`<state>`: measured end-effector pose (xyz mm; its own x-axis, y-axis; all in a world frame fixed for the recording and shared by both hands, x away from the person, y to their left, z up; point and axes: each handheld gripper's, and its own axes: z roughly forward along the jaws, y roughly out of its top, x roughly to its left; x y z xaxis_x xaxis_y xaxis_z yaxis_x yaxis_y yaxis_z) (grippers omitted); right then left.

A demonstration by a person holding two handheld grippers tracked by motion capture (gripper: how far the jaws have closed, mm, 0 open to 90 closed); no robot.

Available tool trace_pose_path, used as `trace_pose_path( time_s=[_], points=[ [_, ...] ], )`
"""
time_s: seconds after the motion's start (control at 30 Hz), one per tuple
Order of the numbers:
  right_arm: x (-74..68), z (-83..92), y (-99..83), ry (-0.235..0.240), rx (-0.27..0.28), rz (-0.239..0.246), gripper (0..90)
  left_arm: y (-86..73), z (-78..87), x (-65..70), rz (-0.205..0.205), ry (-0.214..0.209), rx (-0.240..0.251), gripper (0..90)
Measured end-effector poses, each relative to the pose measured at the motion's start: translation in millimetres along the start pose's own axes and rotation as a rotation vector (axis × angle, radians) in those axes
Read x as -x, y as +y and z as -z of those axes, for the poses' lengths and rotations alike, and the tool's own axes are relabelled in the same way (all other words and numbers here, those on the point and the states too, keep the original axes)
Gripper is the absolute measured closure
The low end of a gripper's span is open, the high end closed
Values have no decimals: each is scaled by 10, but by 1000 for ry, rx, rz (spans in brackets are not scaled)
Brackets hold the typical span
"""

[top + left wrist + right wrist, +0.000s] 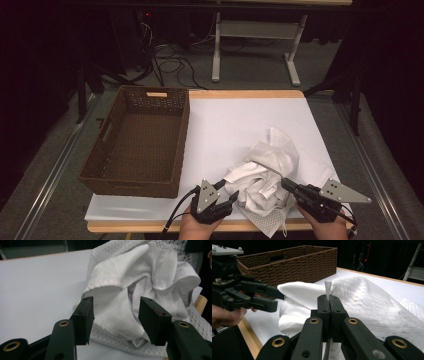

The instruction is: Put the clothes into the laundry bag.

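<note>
A crumpled white cloth [257, 175] lies at the table's front right, on and partly wrapped in a white mesh fabric [306, 159]. My right gripper [286, 184] comes at the pile from the right and is shut on an edge of the mesh fabric [367, 297], which stands up between its jaws [329, 298]. My left gripper [229, 192] sits at the pile's left side, open. In the left gripper view its jaws [116, 315] flank a fold of the white cloth [120, 285] without pressing on it. The right gripper view shows the left gripper [275, 298] beside the cloth [299, 293].
An empty brown woven basket [181, 145] stands on the left part of the white table sheet [235, 120]; it also shows behind the cloth, basket [287, 267]. A wooden table edge [150, 226] runs along the front. Cables and a desk frame [216, 50] are on the floor beyond.
</note>
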<state>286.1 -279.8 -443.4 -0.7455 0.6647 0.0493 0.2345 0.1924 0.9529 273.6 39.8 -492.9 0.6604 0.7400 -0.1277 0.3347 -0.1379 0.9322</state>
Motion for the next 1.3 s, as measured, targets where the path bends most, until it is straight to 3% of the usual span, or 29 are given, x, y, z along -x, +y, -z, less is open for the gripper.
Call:
trace_pose_path(
  time_s=[0.17, 0.23, 0.33, 0.5, 0.6, 0.67, 0.7, 0.77, 0.9, 1.03, 1.17, 1.3],
  points=[
    [-1, -5, -3, -3, -4, 0, 900, -76, 8, -68, 7, 19, -19, 466],
    [-4, -5, -3, -4, -5, -1, 900, -115, -10, -134, 45, 25, -28, 471],
    [-4, -6, -2, -3, -6, 3, 900, -129, -32, -209, 92, 2, -23, 457],
    [-12, -22, -4, -1, -9, 3, 900, -27, -128, -248, 101, -46, 9, 463],
    [-23, -37, -10, 2, -15, 8, 900, 9, -165, -232, 90, -70, 23, 626],
    [-23, -49, -13, 0, -17, 11, 900, 36, -178, -192, 97, -83, 45, 797],
    [-24, -53, -14, -1, -19, 10, 900, 46, -183, -165, 91, -84, 53, 850],
    [-27, -61, -16, 1, -20, 11, 900, 83, -202, -53, 47, -87, 55, 871],
    [-27, -72, -15, 4, -22, 10, 900, 181, -306, 268, -76, -143, 40, 876],
    [-32, -77, -12, 5, -24, 0, 900, 190, -539, 542, -164, -176, -13, 874],
    [-25, -63, -6, 10, -15, -2, 900, 129, -783, 601, -178, -181, -89, 872],
    [-31, -48, 4, 17, -11, -4, 900, 110, -888, 561, -162, -163, -113, 872]
  ],
)
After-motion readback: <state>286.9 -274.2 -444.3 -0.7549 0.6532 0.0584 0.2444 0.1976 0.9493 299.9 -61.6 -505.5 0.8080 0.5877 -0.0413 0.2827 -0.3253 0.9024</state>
